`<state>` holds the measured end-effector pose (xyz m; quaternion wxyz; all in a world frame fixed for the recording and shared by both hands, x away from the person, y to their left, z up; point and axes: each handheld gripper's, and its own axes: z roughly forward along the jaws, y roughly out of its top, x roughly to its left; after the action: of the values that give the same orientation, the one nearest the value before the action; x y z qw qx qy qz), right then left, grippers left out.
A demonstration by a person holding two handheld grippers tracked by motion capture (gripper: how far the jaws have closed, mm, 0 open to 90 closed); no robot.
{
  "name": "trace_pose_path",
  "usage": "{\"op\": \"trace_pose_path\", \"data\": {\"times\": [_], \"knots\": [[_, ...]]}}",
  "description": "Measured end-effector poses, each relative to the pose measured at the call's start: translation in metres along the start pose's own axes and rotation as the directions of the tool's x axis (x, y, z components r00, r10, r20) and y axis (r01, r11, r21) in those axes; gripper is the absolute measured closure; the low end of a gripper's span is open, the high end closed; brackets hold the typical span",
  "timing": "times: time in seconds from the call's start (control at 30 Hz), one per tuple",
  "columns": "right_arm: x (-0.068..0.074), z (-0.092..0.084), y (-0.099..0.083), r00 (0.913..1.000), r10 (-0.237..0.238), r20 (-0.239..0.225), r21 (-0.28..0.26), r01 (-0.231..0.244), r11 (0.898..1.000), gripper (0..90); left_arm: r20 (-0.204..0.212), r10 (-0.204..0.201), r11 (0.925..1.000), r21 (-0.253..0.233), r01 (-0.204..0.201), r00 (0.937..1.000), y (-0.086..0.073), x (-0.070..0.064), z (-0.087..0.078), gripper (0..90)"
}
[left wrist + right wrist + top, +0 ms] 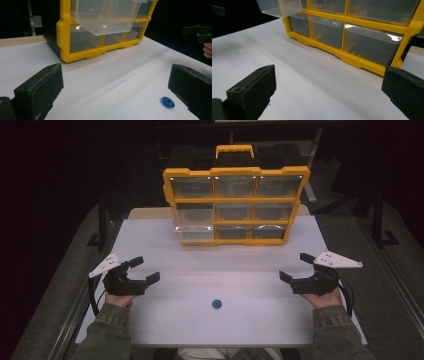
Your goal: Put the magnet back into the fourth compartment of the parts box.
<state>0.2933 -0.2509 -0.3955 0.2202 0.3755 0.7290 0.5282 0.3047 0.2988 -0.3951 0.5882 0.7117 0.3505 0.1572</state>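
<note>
The white counter (225,270) is the largest thing here, and most of its surface is bare, from the front edge near the person up to the organizer. At the far edge stands a yellow drawer organizer (235,205) with a black body, a yellow handle on top and three rows of three clear drawers. The middle-left drawer (192,222) is pulled out toward the person and sticks out past the yellow frame, over the drawer below it; the other drawers sit flush. The left gripper (145,270) is held near the left edge of the counter, its jaws spread wide with nothing between them. The right gripper (295,268) is held near the right edge, its jaws also wide apart and holding nothing. A broad free strip of counter lies between the two grippers. On it, nearer the front edge and about midway between the hands, lies a small blue ring (216,304), apart from both grippers and well apart from the organizer.
</note>
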Motion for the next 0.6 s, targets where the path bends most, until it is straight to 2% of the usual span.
{"op": "trace_pose_path", "data": {"times": [0.5, 0.6], "knots": [[0.0046, 0.0052, -0.0010, 0.9997, -0.024, -0.001, 0.035, 0.024, 0.999, 0.0, -0.009, 0.001, 1.0000, 0.007, -0.001, 1.0000, -0.0006, 0.0004, 0.0001, 0.0], [0.0084, 0.0076, 0.0005, 0.9991, -0.041, -0.010, 0.045, 0.042, 0.998, 0.0, -0.013, 0.005, 0.9999, 0.012, -0.005, 0.9999, -0.0011, -0.0002, 0.0007, 0.0]]}}
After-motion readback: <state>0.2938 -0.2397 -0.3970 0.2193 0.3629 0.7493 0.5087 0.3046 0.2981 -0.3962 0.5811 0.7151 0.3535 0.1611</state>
